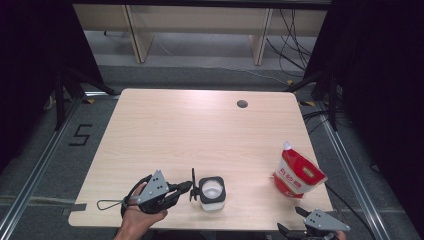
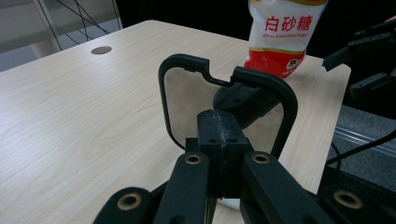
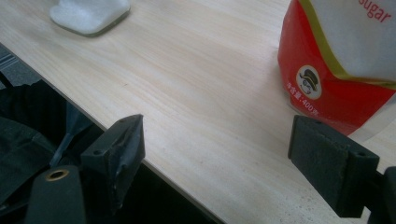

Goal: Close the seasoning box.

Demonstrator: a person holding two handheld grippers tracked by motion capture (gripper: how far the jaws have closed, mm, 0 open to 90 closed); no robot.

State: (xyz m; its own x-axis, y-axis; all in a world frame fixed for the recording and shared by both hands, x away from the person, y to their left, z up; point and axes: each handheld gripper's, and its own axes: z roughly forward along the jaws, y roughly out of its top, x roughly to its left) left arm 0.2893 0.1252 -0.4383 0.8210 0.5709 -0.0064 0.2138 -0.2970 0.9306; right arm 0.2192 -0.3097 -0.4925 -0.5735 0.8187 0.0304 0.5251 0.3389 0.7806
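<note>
My left gripper (image 1: 189,188) is at the table's front left, shut on a thin black-rimmed lid (image 1: 193,184) held upright on its edge. In the left gripper view the pads (image 2: 223,140) meet on the lid's lower rim (image 2: 286,95). Right beside the lid stands a small square container (image 1: 212,194) with a black rim and white contents. A red and white sugar bag (image 1: 297,172) stands at the right edge. My right gripper (image 1: 291,220) hovers open at the front right corner, short of the sugar bag (image 3: 336,70), nothing between its fingers (image 3: 119,144).
The light wooden table (image 1: 190,130) has a round cable hole (image 1: 242,104) near its far edge. Black curtains hang on both sides, and a desk frame and cables stand beyond the table. The container's pale base (image 3: 88,14) lies far left of the right gripper.
</note>
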